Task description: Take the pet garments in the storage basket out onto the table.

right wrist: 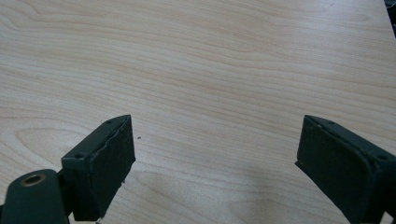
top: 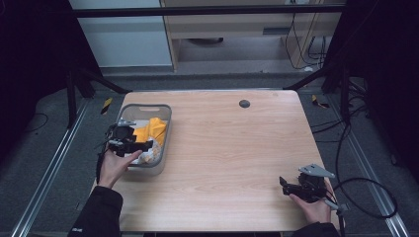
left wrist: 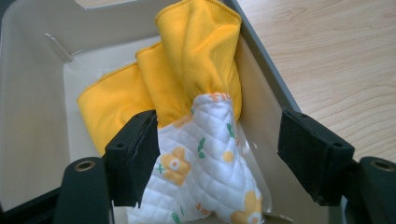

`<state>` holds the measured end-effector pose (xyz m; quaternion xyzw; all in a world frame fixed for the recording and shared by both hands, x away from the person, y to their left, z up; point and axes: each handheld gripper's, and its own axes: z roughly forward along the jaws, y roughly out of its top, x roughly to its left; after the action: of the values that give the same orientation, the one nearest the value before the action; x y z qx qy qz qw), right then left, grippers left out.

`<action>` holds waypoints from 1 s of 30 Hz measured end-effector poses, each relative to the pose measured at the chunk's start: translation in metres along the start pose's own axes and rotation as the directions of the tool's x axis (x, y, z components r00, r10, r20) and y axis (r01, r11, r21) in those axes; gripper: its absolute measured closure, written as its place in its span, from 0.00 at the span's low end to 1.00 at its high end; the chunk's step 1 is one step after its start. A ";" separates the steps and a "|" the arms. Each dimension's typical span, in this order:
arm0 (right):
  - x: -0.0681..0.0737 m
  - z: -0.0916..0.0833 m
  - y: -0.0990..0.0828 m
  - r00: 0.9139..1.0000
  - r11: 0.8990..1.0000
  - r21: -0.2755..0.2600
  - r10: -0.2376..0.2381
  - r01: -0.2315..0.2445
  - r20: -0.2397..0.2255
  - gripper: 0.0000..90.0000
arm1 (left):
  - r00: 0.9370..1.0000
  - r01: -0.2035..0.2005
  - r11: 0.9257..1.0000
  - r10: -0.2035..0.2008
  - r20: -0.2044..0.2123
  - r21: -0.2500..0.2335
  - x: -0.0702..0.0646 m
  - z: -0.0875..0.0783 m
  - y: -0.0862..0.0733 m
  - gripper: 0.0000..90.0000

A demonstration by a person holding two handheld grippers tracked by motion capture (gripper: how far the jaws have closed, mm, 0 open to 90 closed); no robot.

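left tool point(left wrist: 215, 158) is down inside the grey bin point(top: 165, 129), at the bin's near end. its jaws stand fairly wide and straddle the white quilted cloth point(left wrist: 205, 172). one pad is just beside the cloth's edge, maybe brushing it; the other is well apart from it, over by the bin wall. nothing gripped yet.

the quilted cloth, printed with flowers, lies bunched at the near end of the bin. a yellow cloth point(left wrist: 187, 70) sits behind it, draped up against the bin's far-side wall, touching and partly tucked under the white one.

right tool point(top: 296, 187) rests over bare counter point(right wrist: 196, 70), well away from the bin on the near right, jaws wide and empty.

step in hand, as i read it: closing on the quilted cloth to lift it out. next move calls for pinching the white fabric alone, clear of the yellow fold, then lifting straight up past the bin rim. risk: the yellow cloth drags along.
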<state>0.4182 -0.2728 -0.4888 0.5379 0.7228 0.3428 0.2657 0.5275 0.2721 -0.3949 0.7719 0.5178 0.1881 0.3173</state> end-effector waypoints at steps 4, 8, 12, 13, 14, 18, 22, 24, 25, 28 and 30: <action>0.000 0.000 0.000 1.000 1.000 0.004 0.003 -0.003 -0.002 0.13 | 1.000 -0.016 0.999 0.016 -0.008 0.028 0.000 0.006 0.001 0.36; 0.000 0.001 0.000 1.000 1.000 0.006 -0.002 0.002 -0.001 0.13 | 1.000 -0.018 0.998 0.019 -0.014 0.053 0.000 0.011 0.001 0.38; 0.000 0.001 0.000 1.000 1.000 0.004 -0.002 0.002 0.001 0.13 | 1.000 -0.019 0.997 0.020 -0.015 0.072 0.000 0.014 0.000 0.41; 0.000 0.001 0.000 1.000 1.000 0.003 -0.002 0.002 0.002 0.13 | 1.000 -0.018 0.997 0.019 -0.012 0.079 0.000 0.016 0.000 0.43; 0.000 0.001 0.000 1.000 1.000 0.003 -0.002 0.002 0.002 0.13 | 1.000 -0.018 0.997 0.019 -0.012 0.079 0.000 0.016 0.000 0.43; 0.000 0.000 0.001 1.000 1.000 0.003 0.001 -0.001 0.004 0.14 | 1.000 -0.024 0.995 0.025 -0.011 0.100 -0.001 0.021 0.000 0.47; 0.000 0.001 0.000 1.000 1.000 0.010 -0.002 0.002 0.002 0.14 | 0.999 -0.031 0.990 0.033 -0.012 0.135 -0.001 0.028 -0.001 0.50; 0.001 0.001 0.000 1.000 1.000 0.010 0.001 -0.001 0.001 0.14 | 1.000 -0.027 0.989 0.029 -0.011 0.144 -0.001 0.030 -0.001 0.51; 0.001 0.001 0.000 1.000 1.000 0.013 -0.002 0.002 0.001 0.14 | 0.999 -0.029 0.989 0.031 -0.011 0.148 0.000 0.031 -0.001 0.52; 0.000 0.001 0.000 1.000 1.000 0.015 -0.007 0.007 0.001 0.14 | 1.000 -0.021 0.987 0.022 -0.003 0.162 0.001 0.034 -0.002 0.55; 0.000 0.002 0.000 1.000 1.000 0.015 -0.013 0.013 0.001 0.14 | 1.000 -0.016 0.985 0.014 0.012 0.172 0.001 0.036 -0.003 0.59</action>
<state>0.4197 -0.2721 -0.4900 0.5354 0.7288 0.3353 0.2643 0.5483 0.2635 -0.4228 0.8013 0.5244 0.1410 0.2509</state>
